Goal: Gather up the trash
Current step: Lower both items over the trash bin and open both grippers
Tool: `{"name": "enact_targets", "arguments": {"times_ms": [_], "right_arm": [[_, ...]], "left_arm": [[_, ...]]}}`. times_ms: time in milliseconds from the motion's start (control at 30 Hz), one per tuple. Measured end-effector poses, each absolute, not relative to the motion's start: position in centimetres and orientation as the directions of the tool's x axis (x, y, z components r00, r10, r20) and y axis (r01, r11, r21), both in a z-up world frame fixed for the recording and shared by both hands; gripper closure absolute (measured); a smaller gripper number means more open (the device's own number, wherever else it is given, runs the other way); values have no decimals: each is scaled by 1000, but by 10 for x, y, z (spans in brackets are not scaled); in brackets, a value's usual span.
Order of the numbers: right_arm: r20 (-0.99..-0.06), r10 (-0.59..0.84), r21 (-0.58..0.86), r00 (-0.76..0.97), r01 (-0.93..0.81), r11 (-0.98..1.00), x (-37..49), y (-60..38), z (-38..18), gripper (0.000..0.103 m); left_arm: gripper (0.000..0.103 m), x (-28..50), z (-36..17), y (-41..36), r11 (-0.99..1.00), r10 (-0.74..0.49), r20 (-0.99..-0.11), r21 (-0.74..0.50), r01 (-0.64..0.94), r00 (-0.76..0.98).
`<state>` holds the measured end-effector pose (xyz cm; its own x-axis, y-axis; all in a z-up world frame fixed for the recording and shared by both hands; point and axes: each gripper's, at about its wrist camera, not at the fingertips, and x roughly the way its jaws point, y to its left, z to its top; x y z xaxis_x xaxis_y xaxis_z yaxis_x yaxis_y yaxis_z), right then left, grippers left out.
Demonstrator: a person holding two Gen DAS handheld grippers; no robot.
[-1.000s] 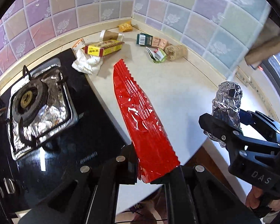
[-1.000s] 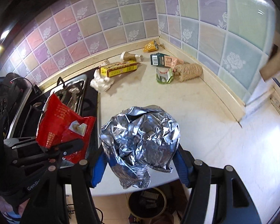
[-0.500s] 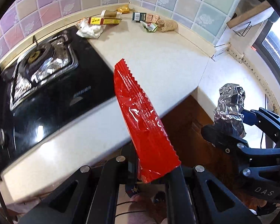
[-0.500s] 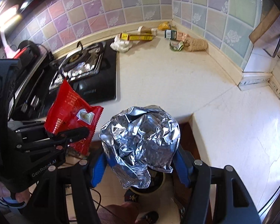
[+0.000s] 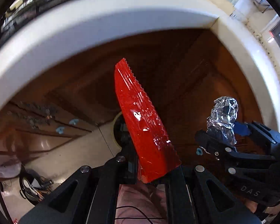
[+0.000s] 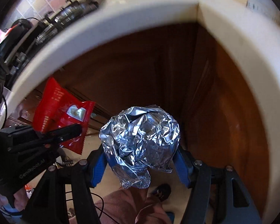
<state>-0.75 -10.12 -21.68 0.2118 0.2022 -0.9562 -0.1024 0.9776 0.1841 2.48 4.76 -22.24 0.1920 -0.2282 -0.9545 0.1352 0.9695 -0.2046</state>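
Observation:
My left gripper [image 5: 151, 175] is shut on the bottom end of a flat red snack wrapper [image 5: 140, 123], which sticks up and away from the jaws. The right wrist view shows that same wrapper [image 6: 59, 108] at the left, pinched by the left gripper [image 6: 69, 130]. A crumpled ball of aluminium foil [image 6: 140, 140] fills the right gripper [image 6: 140, 166], whose blue pads [image 6: 97, 168] press on both its sides. The foil ball [image 5: 224, 119] also shows at the right of the left wrist view. Behind the wrapper I see the pale rim of a round bin [image 5: 114, 125] on the floor, mostly hidden.
Both grippers point down, below the white countertop edge [image 5: 102, 18] that arcs overhead. Brown cabinet doors [image 5: 177, 65] stand right ahead. Beige floor tiles [image 5: 74, 155] lie below. A person's leg in pink trousers [image 5: 140, 201] and a dark shoe [image 6: 161, 190] are underneath. The stove [image 6: 65, 13] is up on the counter at left.
Both grippers have dropped from above the counter to below its front edge, facing the cabinets and floor. The wrapper and the foil ball stay gripped as before.

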Motion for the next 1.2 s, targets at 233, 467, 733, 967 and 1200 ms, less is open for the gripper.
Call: {"name": "enact_targets", "arguments": {"times_ms": [233, 467, 733, 967, 1200], "right_arm": [[-973, 177, 183, 150, 25, 983, -5, -111, -314, 39], [-982, 146, 157, 122, 86, 984, 2, -114, -386, 39], [-990, 113, 121, 86, 100, 988, -2, -121, -431, 38], [-994, 93, 98, 52, 99, 990, 19, -114, -456, 38], [-996, 86, 85, -13, 58, 995, 32, -98, -484, 38]], "left_arm": [[98, 15, -306, 52, 969, -236, -963, -224, 101, 132], [98, 32, -372, 49, 957, -273, -956, -259, 130, 108], [58, 49, -424, 44, 965, -217, -974, -203, 168, 69], [35, 49, -438, 50, 972, -189, -981, -180, 152, 44], [34, 48, -443, 60, 978, -156, -987, -148, 143, 42]]}}
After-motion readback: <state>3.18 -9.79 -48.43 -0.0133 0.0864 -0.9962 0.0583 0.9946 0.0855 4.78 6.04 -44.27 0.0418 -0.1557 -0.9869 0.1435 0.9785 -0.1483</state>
